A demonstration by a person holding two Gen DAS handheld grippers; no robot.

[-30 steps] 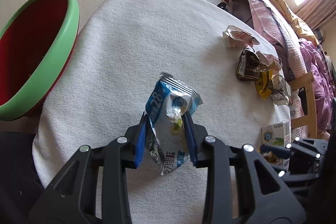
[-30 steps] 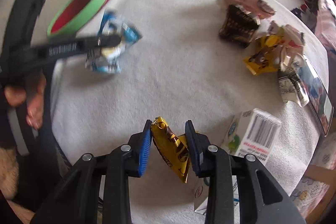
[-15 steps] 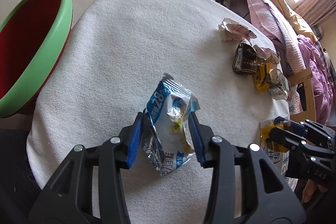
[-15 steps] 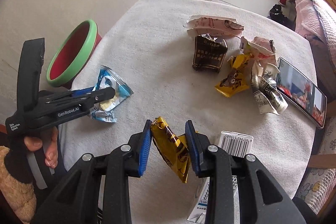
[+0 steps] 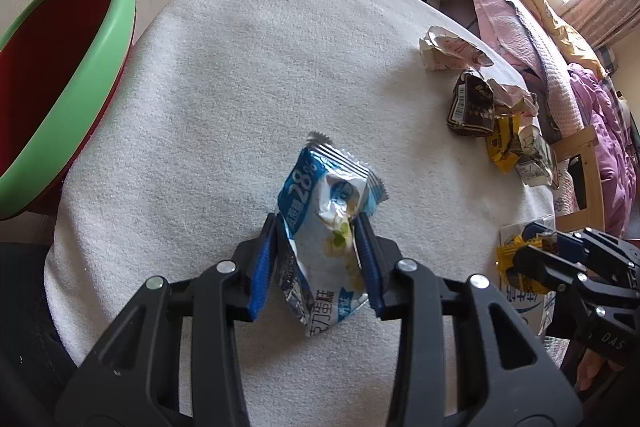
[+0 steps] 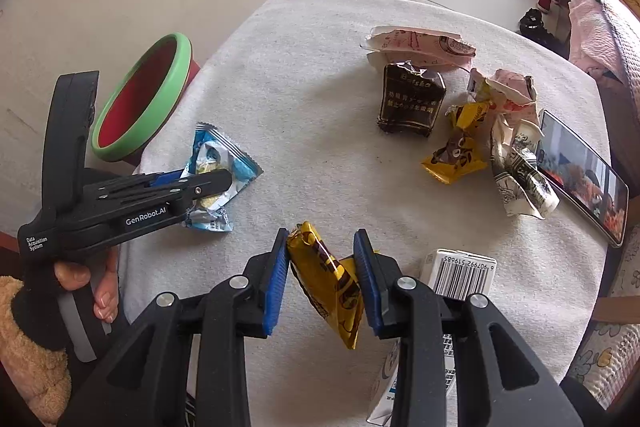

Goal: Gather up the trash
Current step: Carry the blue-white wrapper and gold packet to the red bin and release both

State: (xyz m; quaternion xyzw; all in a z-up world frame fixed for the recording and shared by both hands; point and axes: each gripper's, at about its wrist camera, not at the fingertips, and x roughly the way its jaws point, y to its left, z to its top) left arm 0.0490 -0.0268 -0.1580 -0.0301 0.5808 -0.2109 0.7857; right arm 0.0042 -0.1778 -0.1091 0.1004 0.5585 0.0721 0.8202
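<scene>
Two hand-held grippers: the left hand-held gripper (image 5: 316,263) and the right hand-held gripper (image 6: 322,279). One blue snack wrapper (image 5: 328,223), two yellow wrappers (image 6: 328,279) (image 6: 456,147), one dark brown packet (image 6: 410,103), one pink wrapper (image 6: 416,43), one milk carton (image 6: 460,273), one phone (image 6: 580,175), one green-rimmed bin (image 6: 144,99).

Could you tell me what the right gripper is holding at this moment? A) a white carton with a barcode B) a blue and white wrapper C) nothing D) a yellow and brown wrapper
D: the right gripper has its blue pads pressed on a yellow and brown wrapper, while the blue and white wrapper sits in the left gripper.
</scene>
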